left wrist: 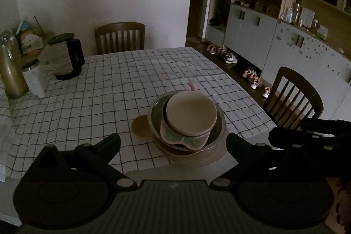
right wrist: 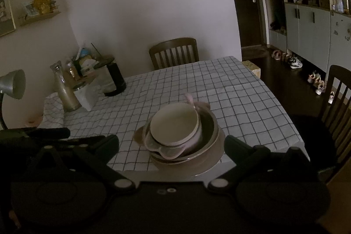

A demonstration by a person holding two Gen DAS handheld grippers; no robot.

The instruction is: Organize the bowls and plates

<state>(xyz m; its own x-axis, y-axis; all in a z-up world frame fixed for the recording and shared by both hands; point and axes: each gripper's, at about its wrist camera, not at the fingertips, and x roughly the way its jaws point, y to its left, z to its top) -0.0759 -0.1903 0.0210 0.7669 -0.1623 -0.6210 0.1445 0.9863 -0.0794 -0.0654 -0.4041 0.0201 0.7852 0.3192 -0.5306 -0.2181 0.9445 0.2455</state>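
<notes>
A stack of dishes stands near the front edge of the checked tablecloth (left wrist: 92,102). On top is a cream bowl (left wrist: 190,114) (right wrist: 174,125). Under it lie a pink shaped plate (left wrist: 186,142) (right wrist: 166,151), a metal bowl (left wrist: 219,127) (right wrist: 210,126) and a brown plate (left wrist: 197,158) (right wrist: 208,159). A pink spoon handle (left wrist: 193,86) (right wrist: 189,99) sticks up behind the bowl. My left gripper (left wrist: 173,142) is open just short of the stack, its fingers wide to either side and touching nothing. My right gripper (right wrist: 172,144) is open the same way beside it.
A dark kettle (left wrist: 68,56), a gold flask (left wrist: 12,71) and a clear jar (left wrist: 35,78) stand at the table's far left. Wooden chairs sit behind (left wrist: 120,36) and to the right (left wrist: 294,98). Cabinets and shoes line the right wall. A desk lamp (right wrist: 13,84) is at left.
</notes>
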